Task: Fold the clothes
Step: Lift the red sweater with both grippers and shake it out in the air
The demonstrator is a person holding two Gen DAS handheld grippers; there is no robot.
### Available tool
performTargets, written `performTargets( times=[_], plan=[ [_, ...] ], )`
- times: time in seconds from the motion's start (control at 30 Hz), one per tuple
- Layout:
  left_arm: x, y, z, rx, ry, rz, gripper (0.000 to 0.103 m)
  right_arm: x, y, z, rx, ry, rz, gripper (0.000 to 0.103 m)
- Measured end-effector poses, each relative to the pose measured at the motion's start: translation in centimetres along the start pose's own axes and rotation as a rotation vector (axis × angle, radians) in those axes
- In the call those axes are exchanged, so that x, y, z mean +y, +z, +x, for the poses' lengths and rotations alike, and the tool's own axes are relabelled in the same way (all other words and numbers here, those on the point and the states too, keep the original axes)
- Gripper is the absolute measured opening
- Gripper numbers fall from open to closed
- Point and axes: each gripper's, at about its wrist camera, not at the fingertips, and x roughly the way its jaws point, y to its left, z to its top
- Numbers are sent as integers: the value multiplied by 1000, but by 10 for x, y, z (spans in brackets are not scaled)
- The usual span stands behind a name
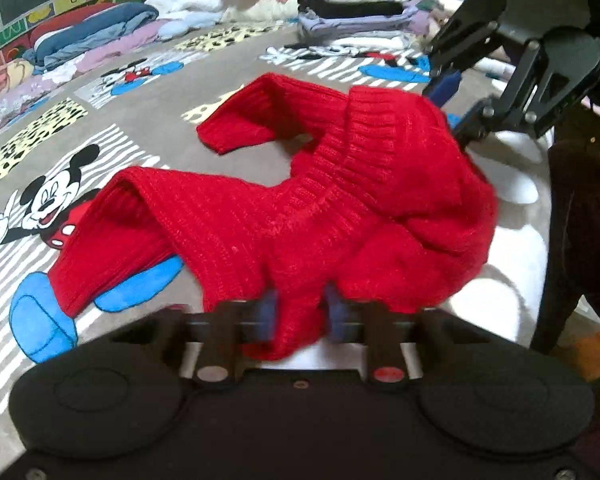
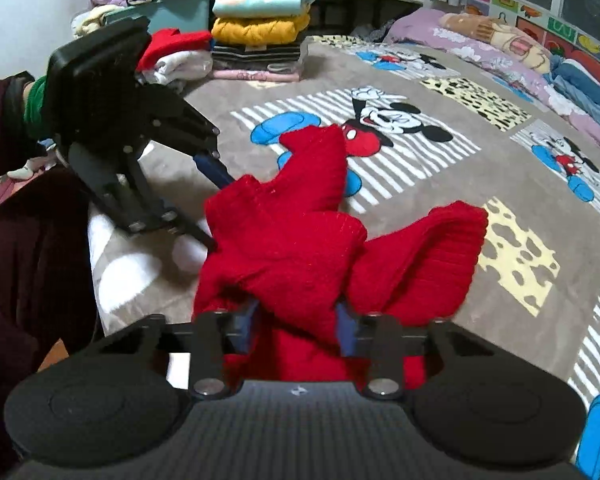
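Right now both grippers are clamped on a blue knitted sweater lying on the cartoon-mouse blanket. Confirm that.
Not quite: the sweater is red, not blue. The left wrist view shows it plainly, and the right wrist view agrees. The rest stands: the left gripper and the right gripper are each clamped on a bunch of the knit, and it lies on the cartoon-mouse blanket.

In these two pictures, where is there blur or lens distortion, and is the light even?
Left wrist view: the left gripper fingertips and the near edge of the red sweater are smeared by motion blur; the blanket pattern curves towards the frame edges. Right wrist view: sharper, though the right gripper is a little soft; same fisheye bending. Light is even in both, without glare.
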Motion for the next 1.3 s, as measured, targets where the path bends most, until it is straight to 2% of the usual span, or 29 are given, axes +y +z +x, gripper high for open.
performTargets(
  times=[0.07,0.1,0.3,0.47,0.73,1.1,1.3],
  plan=[
    [3,12,-7,-26,27,13,15,-2,1,-2,-8,-24,-14,31],
    [7,21,-12,-44,43,13,15,-4,3,-5,-16,-40,-18,23],
    [27,82,-38,-127,123,74,14,-38,27,-40,-101,-131,2,21],
    [42,134,-46,-159,183,149,14,-67,52,-66,-142,-201,-22,19],
    [73,207,-49,-201,270,213,14,-132,97,-94,-180,-302,-42,19],
    [118,278,-31,-216,406,250,14,-213,149,-89,-220,-421,-37,17],
    [128,304,-31,-287,560,277,14,-247,177,-89,-274,-536,-24,16]
  ],
)
